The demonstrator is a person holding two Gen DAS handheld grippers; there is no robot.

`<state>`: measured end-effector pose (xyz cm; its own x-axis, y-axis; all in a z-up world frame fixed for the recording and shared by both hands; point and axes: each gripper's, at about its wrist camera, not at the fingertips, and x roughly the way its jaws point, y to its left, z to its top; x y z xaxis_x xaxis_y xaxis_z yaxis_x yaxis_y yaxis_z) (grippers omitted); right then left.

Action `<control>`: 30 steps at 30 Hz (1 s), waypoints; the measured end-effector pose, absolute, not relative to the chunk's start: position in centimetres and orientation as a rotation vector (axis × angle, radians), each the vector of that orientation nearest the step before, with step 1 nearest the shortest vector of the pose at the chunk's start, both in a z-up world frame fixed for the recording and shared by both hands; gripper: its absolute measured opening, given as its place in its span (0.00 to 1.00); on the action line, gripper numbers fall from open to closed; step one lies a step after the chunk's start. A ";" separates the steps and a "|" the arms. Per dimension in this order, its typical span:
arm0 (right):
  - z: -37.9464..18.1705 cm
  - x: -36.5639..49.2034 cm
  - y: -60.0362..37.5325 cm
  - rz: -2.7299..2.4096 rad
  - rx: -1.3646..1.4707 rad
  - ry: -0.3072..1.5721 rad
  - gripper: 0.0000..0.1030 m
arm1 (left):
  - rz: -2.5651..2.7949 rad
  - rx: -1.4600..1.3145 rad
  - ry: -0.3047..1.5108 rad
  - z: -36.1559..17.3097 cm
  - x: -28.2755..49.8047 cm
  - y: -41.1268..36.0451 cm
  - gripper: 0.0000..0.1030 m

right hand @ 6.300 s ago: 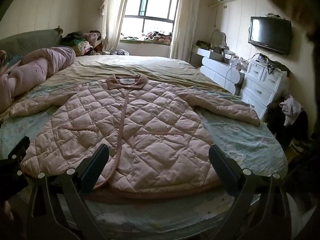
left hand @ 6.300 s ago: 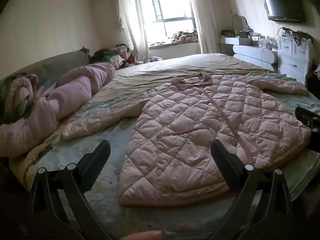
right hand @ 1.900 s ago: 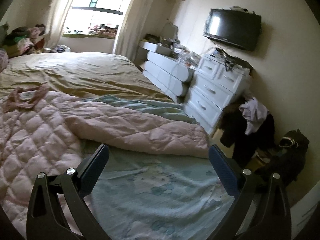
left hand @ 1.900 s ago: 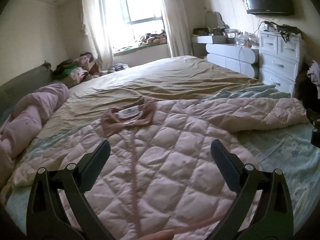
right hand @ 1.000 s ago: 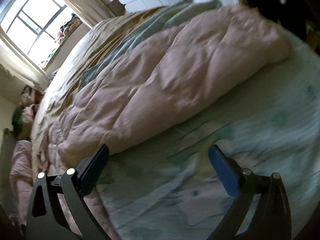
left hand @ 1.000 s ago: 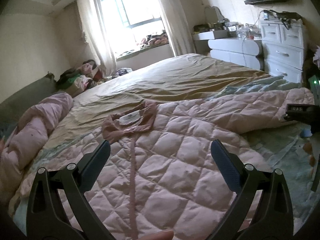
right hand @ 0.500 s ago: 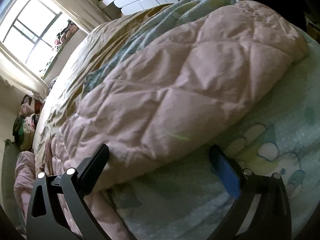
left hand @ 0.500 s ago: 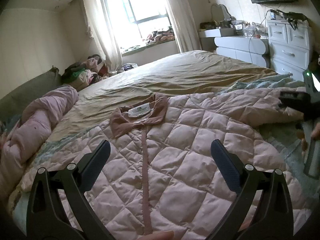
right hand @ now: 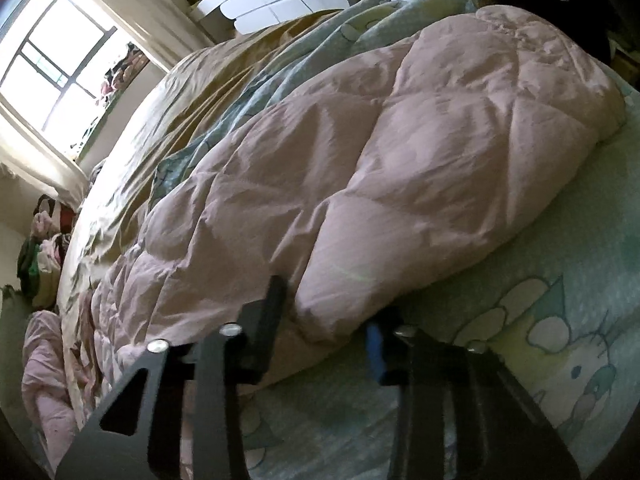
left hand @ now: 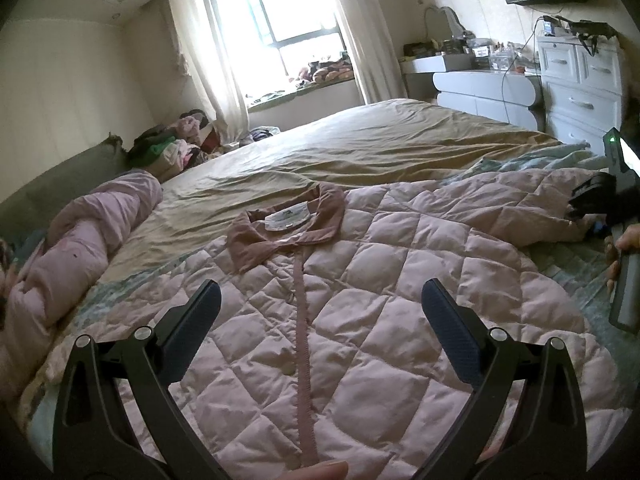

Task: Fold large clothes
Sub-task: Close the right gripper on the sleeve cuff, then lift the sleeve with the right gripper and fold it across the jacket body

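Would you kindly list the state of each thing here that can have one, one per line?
Quilted pink jacket: spread flat, front up, buttoned, unfolded.
Jacket sleeve: stretched out sideways on the sheet, edge between the right gripper's fingers.
Right gripper: closing on the sleeve.
Left gripper: open, empty, above the jacket.
Pink duvet: rolled up beside the jacket.
Curtains: drawn open.
Dresser drawers: closed.

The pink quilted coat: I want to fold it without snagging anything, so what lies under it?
Under the pink quilted coat lies a pale green cartoon-print sheet, with a tan sheet beyond the collar. Anything beneath the coat's body is covered.
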<state>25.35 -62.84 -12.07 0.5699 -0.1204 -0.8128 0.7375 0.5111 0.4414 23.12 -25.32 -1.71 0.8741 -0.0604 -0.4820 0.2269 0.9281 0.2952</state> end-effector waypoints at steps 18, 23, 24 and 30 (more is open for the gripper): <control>-4.2 26.3 -57.0 -0.659 0.450 0.637 0.06 | -0.088 0.321 0.497 -1.5 23.5 -20.9 0.91; -0.6 27.7 -52.2 -0.642 0.262 0.586 0.06 | -0.051 0.288 0.500 -0.9 23.8 -18.1 0.91; 0.0 28.0 -51.3 -0.636 0.229 0.579 0.06 | -0.043 0.278 0.501 -0.8 23.9 -17.5 0.91; 2.9 30.8 -42.7 -0.552 -0.015 0.547 0.05 | -0.001 0.209 0.501 0.0 23.9 -13.0 0.91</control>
